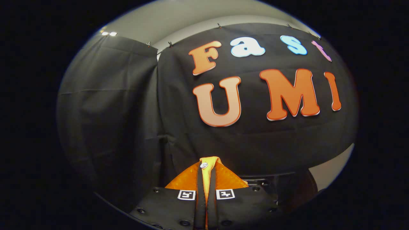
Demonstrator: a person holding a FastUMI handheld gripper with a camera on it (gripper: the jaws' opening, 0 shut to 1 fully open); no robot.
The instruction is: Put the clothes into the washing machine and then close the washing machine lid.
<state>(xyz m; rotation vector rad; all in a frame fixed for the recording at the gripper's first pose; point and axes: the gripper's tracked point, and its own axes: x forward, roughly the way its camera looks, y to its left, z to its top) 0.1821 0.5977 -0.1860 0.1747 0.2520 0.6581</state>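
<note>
Carrying a yellow-orange garment (209, 172) in the claw (204, 191), raised up in front of the booth's black cloth wall (127, 121). Fingers sit nearly together, narrow gap, w/ a strip of the fabric pinched between them; more cloth spreads out in a fan just ahead of the tips, and a small white button (203, 165) shows near the top of the fold. Both fingers look to press on it, so grip seems firm.

Step, as I judge it: transport phase, i.e. clothes lifted, not yet dropped in. Washing machine isn't identifiable; a dark boxy shape (274, 183) sits low in the frame, right of the fingers, too dim to name. Can't tell if the lid is open.

Next move prob. calls for tilting the claw down to find the drum opening, bringing the garment over it, then spreading the fingers to release; lid closing comes after.

Room: wall hangs beyond the fingers, w/ a fold where two cloth panels (158, 105) meet, upper left of center. Pale wall (332, 172) shows at lower right past the cloth edge. Nothing stands between fingers and cloth, so there's open space ahead, but dangling fabric could snag on an edge below.
</note>
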